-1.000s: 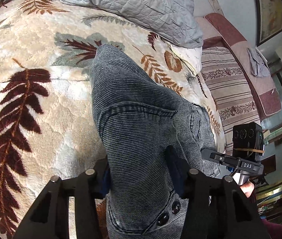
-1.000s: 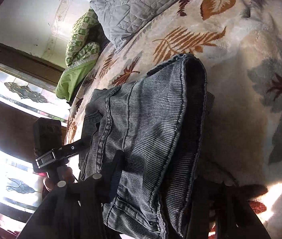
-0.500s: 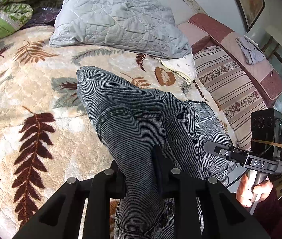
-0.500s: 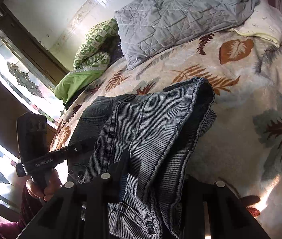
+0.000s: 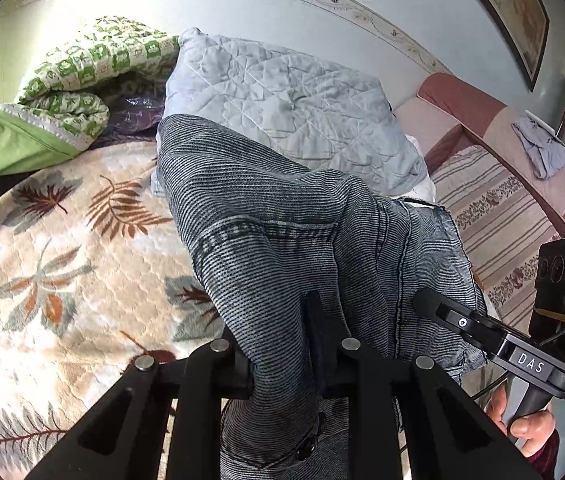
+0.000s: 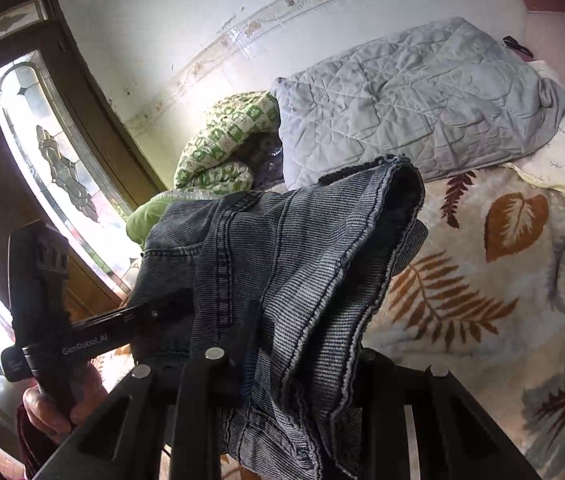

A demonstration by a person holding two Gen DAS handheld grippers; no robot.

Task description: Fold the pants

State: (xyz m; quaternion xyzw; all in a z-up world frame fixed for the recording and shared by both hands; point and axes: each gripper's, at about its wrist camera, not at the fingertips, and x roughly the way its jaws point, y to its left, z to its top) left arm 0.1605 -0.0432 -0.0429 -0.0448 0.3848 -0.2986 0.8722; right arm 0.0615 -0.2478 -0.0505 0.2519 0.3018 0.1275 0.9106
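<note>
Grey-blue striped denim pants hang folded between both grippers, lifted above the leaf-patterned bed. My left gripper is shut on one bunched side near the buttons. My right gripper is shut on the other side of the pants, by the seam and hem. The right gripper also shows in the left wrist view, and the left gripper in the right wrist view. The fingertips are buried in cloth.
A leaf-print blanket covers the bed. A grey quilted pillow and a green patterned quilt lie at the head. A striped pink sofa stands to the right. A stained-glass door is on the left.
Both grippers have raised the pants and tilted upward, so the wall and pillows now show. The pants have lifted off the blanket and both grips have stayed shut on them.
</note>
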